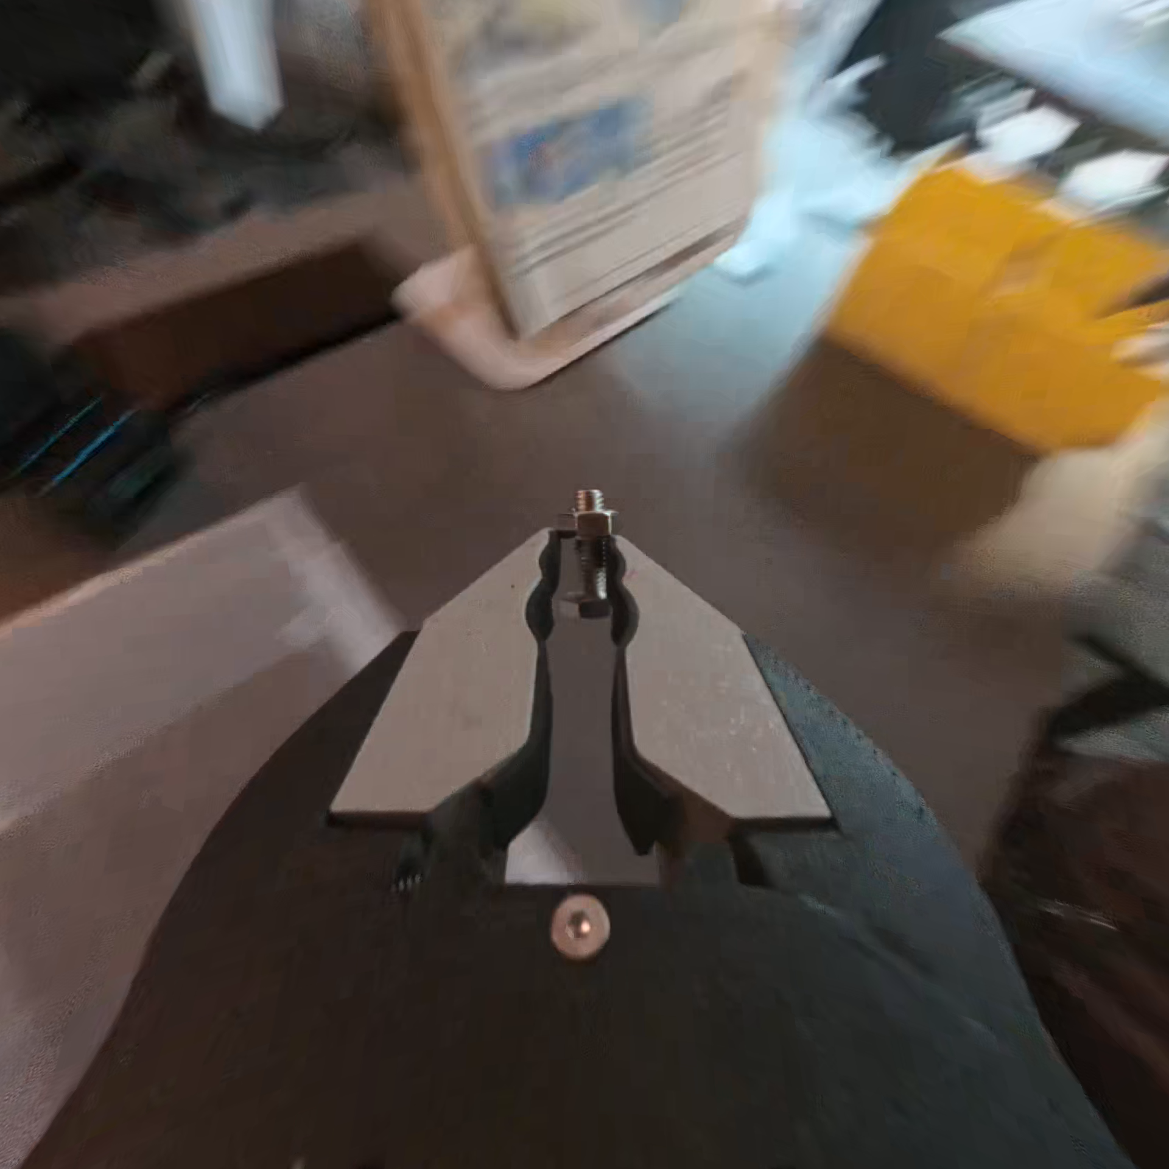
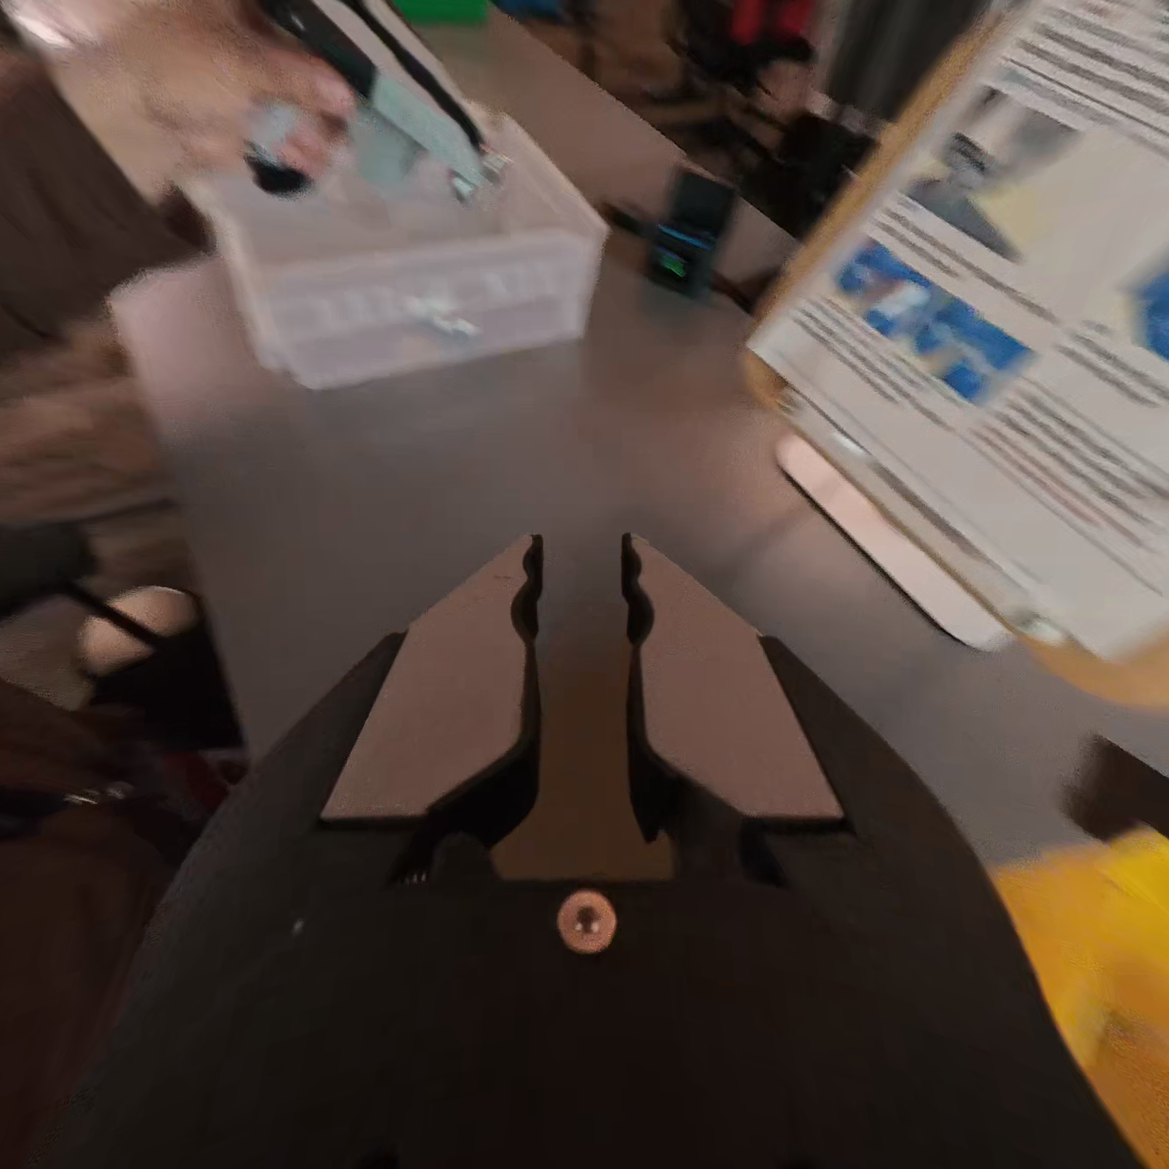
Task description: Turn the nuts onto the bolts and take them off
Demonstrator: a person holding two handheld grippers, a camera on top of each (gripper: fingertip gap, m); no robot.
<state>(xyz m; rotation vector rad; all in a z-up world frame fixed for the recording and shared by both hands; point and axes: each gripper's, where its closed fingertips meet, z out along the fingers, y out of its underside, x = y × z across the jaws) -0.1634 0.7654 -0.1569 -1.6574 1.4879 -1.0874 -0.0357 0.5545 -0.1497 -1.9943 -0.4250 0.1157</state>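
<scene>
Left tongs (image 1: 585,538) grip bolt (image 1: 589,563) (nut (image 1: 589,520) on), apparently midair

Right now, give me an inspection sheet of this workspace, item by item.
Surface: grey table, mostly bare in the middle.
Job's things: bolt with a nut threaded near its tip; more metal parts in a clear plastic box.
Clutter: printed sheet on a stand; yellow object, blurred.
Grippers: left gripper shut on the bolt's shank; right gripper open, empty.
Cables: nothing seen clearly.
Surroundings: dark small device at the table's far edge; background too blurred to tell.
</scene>
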